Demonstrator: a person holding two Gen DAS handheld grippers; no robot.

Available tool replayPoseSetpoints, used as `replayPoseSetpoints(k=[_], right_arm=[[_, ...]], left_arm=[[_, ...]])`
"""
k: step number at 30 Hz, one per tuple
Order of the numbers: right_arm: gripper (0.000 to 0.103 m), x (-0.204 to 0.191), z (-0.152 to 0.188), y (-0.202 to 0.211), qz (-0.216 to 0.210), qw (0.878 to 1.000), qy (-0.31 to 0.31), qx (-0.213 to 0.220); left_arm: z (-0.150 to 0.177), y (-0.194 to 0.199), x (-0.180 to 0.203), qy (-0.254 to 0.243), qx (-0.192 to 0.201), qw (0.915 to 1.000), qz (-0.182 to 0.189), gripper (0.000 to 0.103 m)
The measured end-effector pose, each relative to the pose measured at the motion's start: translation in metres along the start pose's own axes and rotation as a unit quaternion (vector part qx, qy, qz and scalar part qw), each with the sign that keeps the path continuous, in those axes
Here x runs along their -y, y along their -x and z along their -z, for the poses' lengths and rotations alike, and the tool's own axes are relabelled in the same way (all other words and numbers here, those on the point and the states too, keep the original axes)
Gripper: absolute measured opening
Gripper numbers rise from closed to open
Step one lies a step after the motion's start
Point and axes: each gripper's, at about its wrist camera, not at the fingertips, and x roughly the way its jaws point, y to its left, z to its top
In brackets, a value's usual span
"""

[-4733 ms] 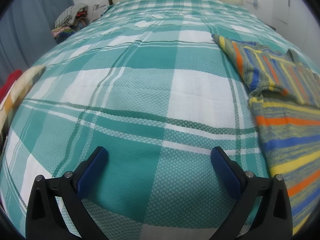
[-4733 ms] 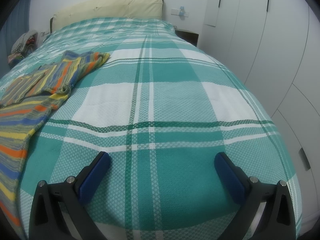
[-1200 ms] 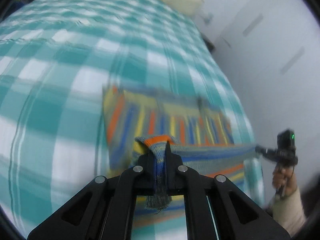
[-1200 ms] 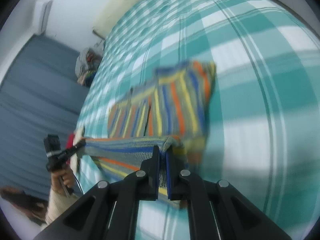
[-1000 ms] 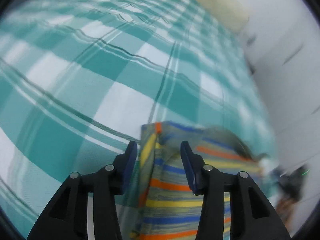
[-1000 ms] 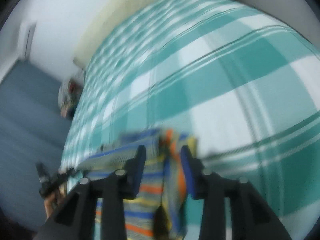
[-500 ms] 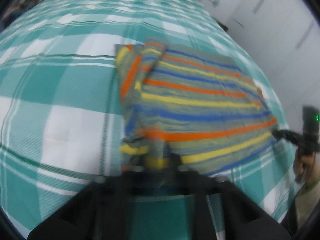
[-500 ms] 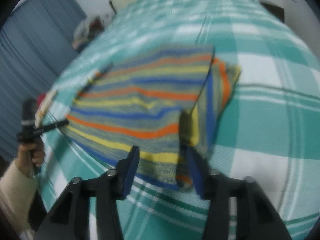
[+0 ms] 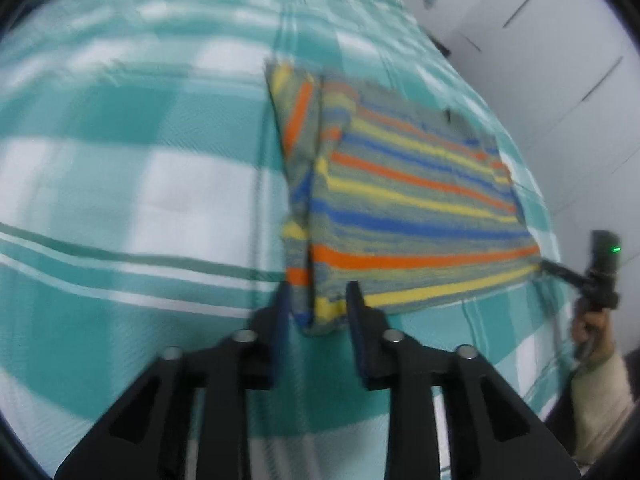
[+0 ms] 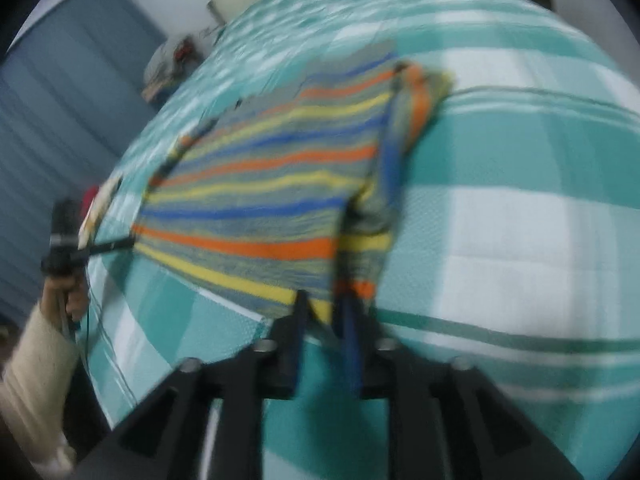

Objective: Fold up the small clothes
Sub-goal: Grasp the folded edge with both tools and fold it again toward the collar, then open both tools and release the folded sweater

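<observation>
A striped knitted sweater, grey with orange, yellow and blue bands, lies flat on the bed, folded over itself. It also shows in the right wrist view. My left gripper is part open, its jaws standing either side of the sweater's near left corner. My right gripper is part open, its jaws astride the near right corner. Each gripper and its hand show in the other's view, at the opposite hem corner. Both views are blurred.
The bed carries a teal and white plaid cover. White wardrobe doors stand to the right. A blue curtain and a pile of clothes are at the far left. A cream pillow lies at the head.
Both grippers carried the hem up over the sweater, laid it down folded, then drew back to the near corners. The jaws have parted from the cloth.
</observation>
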Motion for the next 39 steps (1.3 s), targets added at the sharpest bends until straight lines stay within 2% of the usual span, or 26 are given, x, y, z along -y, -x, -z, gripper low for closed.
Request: replayPoseSetpoints(k=[1,2,3,5,6,8,10,12,13,14,15,16,17,18,20,22,23,26,28,30,31,32,34,35,37,39], right_arm=[[0.042,0.0,-0.001,0.019,0.015,1.0,0.002,0.023],[0.052,0.0,-0.003,0.048,0.048,0.996,0.01,0.071],[0.06,-0.002,-0.008,0.065,0.071,0.992,0.014,0.107],[0.066,-0.006,-0.011,0.104,0.103,0.978,0.013,0.184],[0.066,-0.006,-0.013,0.112,0.1,0.974,0.007,0.203],[0.067,-0.009,-0.016,0.118,0.075,0.971,-0.009,0.227],[0.067,-0.013,-0.02,0.109,0.063,0.972,-0.012,0.224],[0.067,-0.018,-0.018,0.097,0.063,0.977,0.004,0.206],[0.067,-0.023,-0.017,0.089,0.065,0.978,0.012,0.197],[0.067,-0.026,-0.015,0.083,0.067,0.979,0.021,0.189],[0.067,-0.027,-0.012,0.08,0.068,0.98,0.028,0.183],[0.067,-0.028,-0.009,0.078,0.07,0.981,0.034,0.179],[0.067,-0.028,-0.005,0.078,0.073,0.981,0.038,0.177],[0.067,-0.025,-0.002,0.078,0.075,0.98,0.038,0.178],[0.067,-0.016,0.001,0.084,0.077,0.98,0.03,0.182],[0.067,-0.003,0.0,0.09,0.08,0.979,0.006,0.186],[0.067,0.006,0.0,0.092,0.083,0.979,-0.012,0.187],[0.067,0.035,-0.008,0.099,0.11,0.978,-0.056,0.169],[0.067,0.049,-0.021,0.122,0.161,0.966,-0.087,0.184],[0.07,0.046,-0.023,0.143,0.179,0.954,-0.091,0.224],[0.075,0.043,-0.02,0.148,0.179,0.951,-0.098,0.234],[0.081,0.041,-0.016,0.147,0.172,0.951,-0.106,0.233],[0.082,0.036,-0.001,0.134,0.142,0.959,-0.127,0.211],[0.082,0.033,0.009,0.123,0.129,0.964,-0.132,0.189],[0.082,0.027,0.027,0.107,0.128,0.969,-0.133,0.165],[0.082,0.023,0.041,0.099,0.141,0.969,-0.128,0.156]], left_arm=[[-0.004,0.012,0.004,-0.01,0.023,0.9996,-0.011,0.045],[-0.01,0.02,0.011,-0.02,0.043,0.9988,-0.012,0.056],[-0.017,0.024,0.018,-0.029,0.057,0.9979,-0.005,0.066],[-0.039,0.014,0.038,-0.052,0.064,0.9963,0.027,0.077],[-0.045,0.007,0.046,-0.061,0.057,0.9957,0.04,0.081],[-0.068,-0.032,0.066,-0.08,0.009,0.9938,0.076,0.081],[-0.086,-0.07,0.072,-0.07,-0.037,0.9926,0.092,0.081],[-0.109,-0.103,0.064,-0.03,-0.046,0.9946,0.088,0.078],[-0.122,-0.114,0.052,0.0,-0.034,0.9967,0.073,0.076],[-0.131,-0.119,0.038,0.036,-0.018,0.998,0.049,0.067],[-0.136,-0.116,0.017,0.088,0.004,0.9957,0.029,0.056],[-0.138,-0.109,-0.004,0.149,0.028,0.988,0.031,0.055],[-0.135,-0.098,-0.025,0.211,0.055,0.975,0.043,0.056],[-0.132,-0.089,-0.032,0.228,0.067,0.9705,0.04,0.061],[-0.125,-0.069,-0.027,0.194,0.075,0.9781,-0.003,0.071],[-0.109,-0.045,-0.005,0.114,0.079,0.9888,-0.055,0.077],[-0.096,-0.033,0.008,0.08,0.075,0.9914,-0.072,0.081],[-0.062,0.008,0.034,0.015,0.076,0.9938,-0.08,0.084],[-0.035,0.031,0.064,-0.022,0.109,0.9901,-0.085,0.099],[-0.008,0.045,0.082,-0.039,0.136,0.9867,-0.08,0.101],[0.007,0.043,0.094,-0.044,0.13,0.9879,-0.072,0.101],[0.019,0.04,0.104,-0.047,0.117,0.9904,-0.057,0.101],[0.038,0.036,0.122,-0.056,0.103,0.9927,-0.028,0.101],[0.05,0.033,0.134,-0.066,0.108,0.9918,-0.017,0.101],[0.069,0.029,0.156,-0.107,0.133,0.9853,-0.013,0.101],[0.087,0.021,0.173,-0.158,0.166,0.9725,-0.038,0.101]])
